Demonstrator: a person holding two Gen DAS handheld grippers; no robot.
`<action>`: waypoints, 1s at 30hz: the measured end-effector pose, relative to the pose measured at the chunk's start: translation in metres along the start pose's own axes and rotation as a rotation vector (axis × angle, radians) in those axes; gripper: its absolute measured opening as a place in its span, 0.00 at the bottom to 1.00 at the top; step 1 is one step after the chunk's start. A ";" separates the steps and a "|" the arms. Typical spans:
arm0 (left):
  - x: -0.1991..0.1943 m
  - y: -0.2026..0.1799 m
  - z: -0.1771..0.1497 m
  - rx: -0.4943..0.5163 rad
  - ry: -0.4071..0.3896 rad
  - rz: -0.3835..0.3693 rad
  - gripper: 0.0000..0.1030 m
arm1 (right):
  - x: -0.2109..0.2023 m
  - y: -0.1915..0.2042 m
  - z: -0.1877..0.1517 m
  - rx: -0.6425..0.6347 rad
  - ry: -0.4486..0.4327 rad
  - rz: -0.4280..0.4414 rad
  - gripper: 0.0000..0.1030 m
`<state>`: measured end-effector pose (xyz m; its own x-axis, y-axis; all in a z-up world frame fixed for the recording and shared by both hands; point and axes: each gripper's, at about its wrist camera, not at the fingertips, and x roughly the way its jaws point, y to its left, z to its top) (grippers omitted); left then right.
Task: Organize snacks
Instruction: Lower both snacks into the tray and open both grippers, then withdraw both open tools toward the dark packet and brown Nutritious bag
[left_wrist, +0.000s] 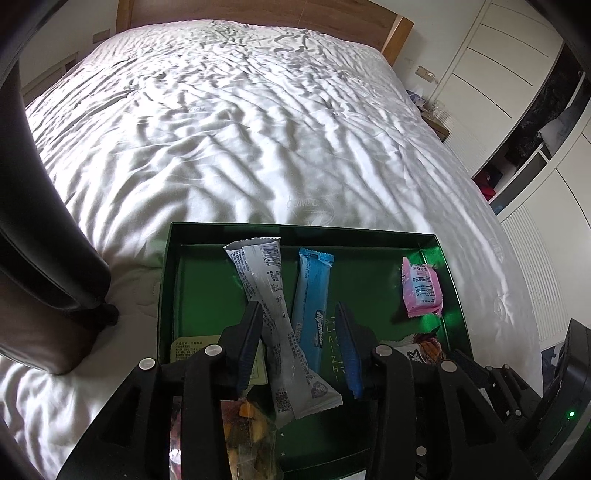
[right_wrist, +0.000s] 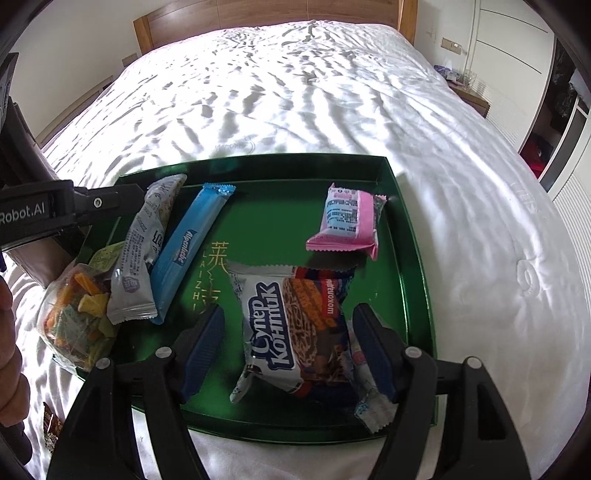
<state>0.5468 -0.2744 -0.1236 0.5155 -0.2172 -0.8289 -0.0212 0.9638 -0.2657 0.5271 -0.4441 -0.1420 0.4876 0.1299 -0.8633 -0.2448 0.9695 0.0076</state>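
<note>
My left claw's (right_wrist: 110, 201) black housing reads "Robot.AI". The blue bar (right_wrist: 188, 251) says "Alpenliebe". The big white and brown packet (right_wrist: 291, 332) between my right claw's (right_wrist: 295, 347) fingers reads "Супер Контик". On the green tray (right_wrist: 413, 258) floor I see gold Chinese characters and the letters "LAIZH". The pink packet's (right_wrist: 347, 221) print is too small to read.

White rumpled bed (left_wrist: 236, 122), wooden headboard (right_wrist: 229, 14), white wardrobe (left_wrist: 491, 55)

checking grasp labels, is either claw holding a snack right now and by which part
Nothing is held. The left claw is open above the grey stick pack, and the right claw is open astride the Super Kontik pack.
</note>
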 end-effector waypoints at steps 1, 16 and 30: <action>-0.003 0.000 -0.001 0.005 -0.001 0.001 0.38 | -0.003 0.000 0.001 -0.001 -0.003 -0.004 0.88; -0.117 0.037 -0.049 0.087 -0.028 -0.024 0.46 | -0.091 0.020 -0.003 -0.001 -0.096 -0.051 1.00; -0.279 0.203 -0.125 -0.021 -0.145 0.170 0.50 | -0.242 0.072 -0.065 0.022 -0.247 -0.024 1.00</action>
<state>0.2919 -0.0377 -0.0076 0.6210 -0.0257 -0.7834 -0.1351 0.9810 -0.1393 0.3369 -0.4193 0.0350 0.6840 0.1509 -0.7137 -0.2138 0.9769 0.0017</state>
